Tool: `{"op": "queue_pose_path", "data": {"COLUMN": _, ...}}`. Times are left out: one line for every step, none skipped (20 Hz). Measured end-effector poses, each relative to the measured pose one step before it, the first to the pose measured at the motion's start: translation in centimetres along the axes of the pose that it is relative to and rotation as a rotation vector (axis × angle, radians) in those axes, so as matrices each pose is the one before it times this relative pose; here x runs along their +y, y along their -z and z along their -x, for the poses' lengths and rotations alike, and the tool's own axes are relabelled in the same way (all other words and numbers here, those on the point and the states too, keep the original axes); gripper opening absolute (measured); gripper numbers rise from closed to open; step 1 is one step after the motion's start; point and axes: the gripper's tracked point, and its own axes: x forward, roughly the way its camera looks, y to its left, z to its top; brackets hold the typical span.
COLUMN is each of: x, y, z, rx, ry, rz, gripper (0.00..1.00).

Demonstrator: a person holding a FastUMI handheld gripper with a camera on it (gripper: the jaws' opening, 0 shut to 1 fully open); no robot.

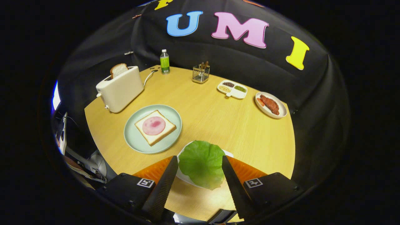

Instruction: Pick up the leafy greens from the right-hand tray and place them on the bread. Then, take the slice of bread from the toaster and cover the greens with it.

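- My gripper has its jaws spread wide, one finger on either side of the leafy greens; I cannot tell whether either finger touches the leaf, and I see no squeeze on it.
- The leafy greens are one broad green leaf lying on a white tray, which it mostly covers; only slivers of the tray's rim show past the leaf, just beside my fingers.
- Beyond my fingers and to the left, a pale green plate sits on the wooden counter. On it lies a slice of bread with a round pink slice of ham lying flat in the middle of it.
- Further back on the left stands a white toaster, with a second slice of bread sticking up out of its slot. Its cord runs off behind it toward the wall.
- Near the back edge of the counter stands a small bottle with a green label and a white cap, upright.
- To the right of the bottle is a clear holder with a few brown-handled pieces standing in it; I cannot tell what they are.
- Further right, a white divided dish holds small portions in separate compartments: something dark, something green, something pale.
- At the far right, a white oval plate holds reddish-brown strips of meat.
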Motion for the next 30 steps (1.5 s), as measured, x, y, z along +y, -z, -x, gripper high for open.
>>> {"op": "queue_pose_path", "data": {"x": 0.006, "y": 0.801, "z": -1.097, "rx": 0.02691, "ry": -0.01373, "rz": -0.01255, "gripper": 0.89}}
{"op": "queue_pose_path", "data": {"x": -0.082, "y": 0.692, "z": -0.970, "rx": 0.02593, "ry": -0.00921, "rz": -0.00883, "gripper": 0.87}}
{"op": "queue_pose_path", "data": {"x": -0.016, "y": 0.626, "z": -0.923, "rx": 0.02322, "ry": -0.01147, "rz": -0.00666, "gripper": 0.85}}
{"op": "queue_pose_path", "data": {"x": -0.130, "y": 0.503, "z": -0.932, "rx": 0.02261, "ry": -0.00696, "rz": -0.00519, "gripper": 0.83}}
{"op": "queue_pose_path", "data": {"x": -0.241, "y": 0.406, "z": -0.882, "rx": 0.02004, "ry": -0.00297, "rz": -0.00152, "gripper": 0.81}}
{"op": "queue_pose_path", "data": {"x": -0.262, "y": 0.352, "z": -0.813, "rx": 0.01868, "ry": -0.00230, "rz": -0.00023, "gripper": 0.80}}
{"op": "queue_pose_path", "data": {"x": -0.139, "y": 0.283, "z": -0.558, "rx": 0.01414, "ry": -0.00161, "rz": -0.00017, "gripper": 0.79}}
{"op": "queue_pose_path", "data": {"x": -0.002, "y": 0.198, "z": -0.649, "rx": 0.01548, "ry": -0.00572, "rz": -0.00089, "gripper": 0.79}}
{"op": "queue_pose_path", "data": {"x": 0.019, "y": 0.060, "z": -0.484, "rx": 0.01257, "ry": -0.00703, "rz": 0.00017, "gripper": 0.79}}
{"op": "queue_pose_path", "data": {"x": 0.021, "y": 0.240, "z": -0.593, "rx": 0.01419, "ry": -0.00394, "rz": 0.00161, "gripper": 0.74}}
{"op": "queue_pose_path", "data": {"x": -0.043, "y": 0.049, "z": -0.410, "rx": 0.01120, "ry": -0.00414, "rz": 0.00196, "gripper": 0.72}}
{"op": "queue_pose_path", "data": {"x": 0.009, "y": 0.170, "z": -0.360, "rx": 0.00999, "ry": -0.00506, "rz": 0.00131, "gripper": 0.70}}
{"op": "queue_pose_path", "data": {"x": 0.023, "y": 0.027, "z": -0.241, "rx": 0.00821, "ry": -0.00606, "rz": 0.00032, "gripper": 0.70}}
{"op": "queue_pose_path", "data": {"x": -0.328, "y": 0.040, "z": -0.193, "rx": 0.00522, "ry": 0.01018, "rz": 0.00688, "gripper": 0.70}}
{"op": "queue_pose_path", "data": {"x": -0.141, "y": -0.176, "z": -0.160, "rx": -0.00820, "ry": 0.00374, "rz": 0.00372, "gripper": 0.68}}
{"op": "queue_pose_path", "data": {"x": 0.066, "y": 0.123, "z": 0.168, "rx": 0.00447, "ry": -0.00128, "rz": -0.00080, "gripper": 0.61}}
{"op": "queue_pose_path", "data": {"x": -0.163, "y": 0.061, "z": -0.029, "rx": 0.00175, "ry": 0.00303, "rz": 0.00375, "gripper": 0.62}}
{"op": "queue_pose_path", "data": {"x": -0.095, "y": -0.018, "z": 0.084, "rx": 0.00021, "ry": 0.00176, "rz": -0.00318, "gripper": 0.58}}
{"op": "queue_pose_path", "data": {"x": 0.094, "y": -0.004, "z": -0.062, "rx": -0.00173, "ry": -0.00341, "rz": 0.00831, "gripper": 0.56}}
{"op": "queue_pose_path", "data": {"x": 0.134, "y": -0.069, "z": -0.073, "rx": -0.00673, "ry": 0.00198, "rz": 0.00627, "gripper": 0.42}}
{"op": "queue_pose_path", "data": {"x": 0.107, "y": -0.071, "z": -0.051, "rx": -0.00857, "ry": 0.00271, "rz": 0.00549, "gripper": 0.28}}
{"op": "queue_pose_path", "data": {"x": 0.116, "y": -0.023, "z": 0.224, "rx": -0.00431, "ry": -0.00510, "rz": 0.00951, "gripper": 0.11}}
{"op": "queue_pose_path", "data": {"x": -0.024, "y": 0.001, "z": -0.418, "rx": -0.00383, "ry": 0.00334, "rz": -0.00023, "gripper": 0.11}}
{"op": "queue_pose_path", "data": {"x": -0.006, "y": -0.109, "z": 0.409, "rx": 0.00061, "ry": 0.00087, "rz": -0.00830, "gripper": 0.07}}
{"op": "queue_pose_path", "data": {"x": -0.021, "y": -0.111, "z": 0.196, "rx": -0.00180, "ry": -0.00077, "rz": -0.01892, "gripper": 0.07}}
{"op": "queue_pose_path", "data": {"x": 0.074, "y": -0.380, "z": 0.437, "rx": -0.01310, "ry": -0.00663, "rz": -0.02275, "gripper": 0.07}}
{"op": "queue_pose_path", "data": {"x": 0.049, "y": -0.568, "z": 0.562, "rx": -0.02328, "ry": -0.00299, "rz": -0.01798, "gripper": 0.06}}
{"op": "queue_pose_path", "data": {"x": 0.100, "y": -0.633, "z": 0.672, "rx": -0.01904, "ry": -0.00718, "rz": -0.01365, "gripper": 0.06}}
{"op": "queue_pose_path", "data": {"x": -0.017, "y": -0.576, "z": 0.793, "rx": -0.01924, "ry": 0.00050, "rz": -0.00408, "gripper": 0.06}}
{"op": "queue_pose_path", "data": {"x": 0.126, "y": -0.794, "z": 0.777, "rx": -0.02530, "ry": -0.00387, "rz": -0.00278, "gripper": 0.07}}
